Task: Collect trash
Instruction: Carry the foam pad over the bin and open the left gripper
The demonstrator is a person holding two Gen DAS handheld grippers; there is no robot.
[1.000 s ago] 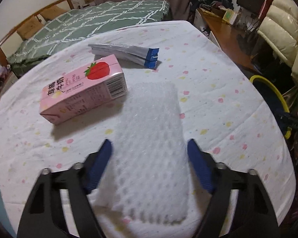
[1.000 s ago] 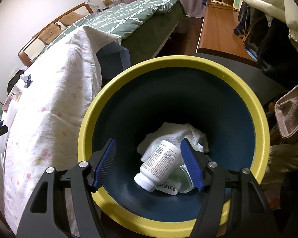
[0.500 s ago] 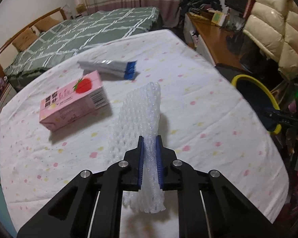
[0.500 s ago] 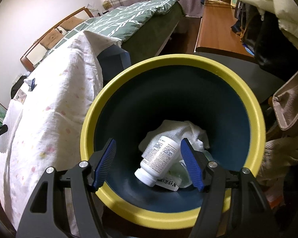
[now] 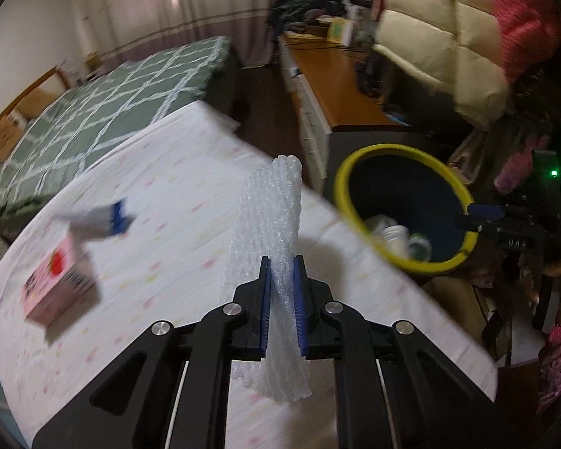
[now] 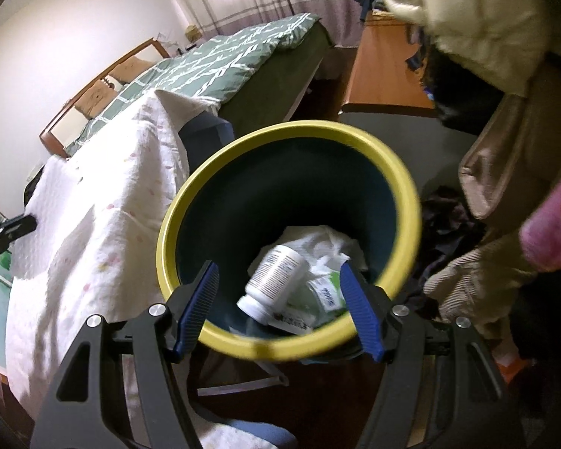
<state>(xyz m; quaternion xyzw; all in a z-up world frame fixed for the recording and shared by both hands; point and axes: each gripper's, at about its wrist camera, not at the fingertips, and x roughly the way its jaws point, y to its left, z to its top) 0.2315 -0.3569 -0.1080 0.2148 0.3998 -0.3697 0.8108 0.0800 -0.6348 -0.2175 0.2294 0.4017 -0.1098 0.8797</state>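
Note:
My left gripper [image 5: 282, 280] is shut on a white foam net sleeve [image 5: 271, 217] and holds it up off the table. A pink strawberry milk carton [image 5: 58, 280] and a silver-blue sachet [image 5: 97, 217] lie on the spotted tablecloth [image 5: 175, 232] to the left. The yellow-rimmed dark bin [image 5: 404, 205] stands beyond the table's right edge. My right gripper [image 6: 280, 280] is open and empty over the bin [image 6: 280, 348], whose bottom holds a white pill bottle [image 6: 276, 280], crumpled paper [image 6: 318, 243] and a green-labelled wrapper [image 6: 327, 292].
A bed with a green checked cover [image 5: 104, 112] lies behind the table. A wooden desk [image 5: 336, 89] and a cream puffer jacket [image 5: 437, 37] are on the right. A tan bag [image 6: 505, 172] hangs close to the bin.
My left gripper has lifted the foam sleeve and swung right toward the bin. The right gripper has drawn back slightly over the bin and stayed open.

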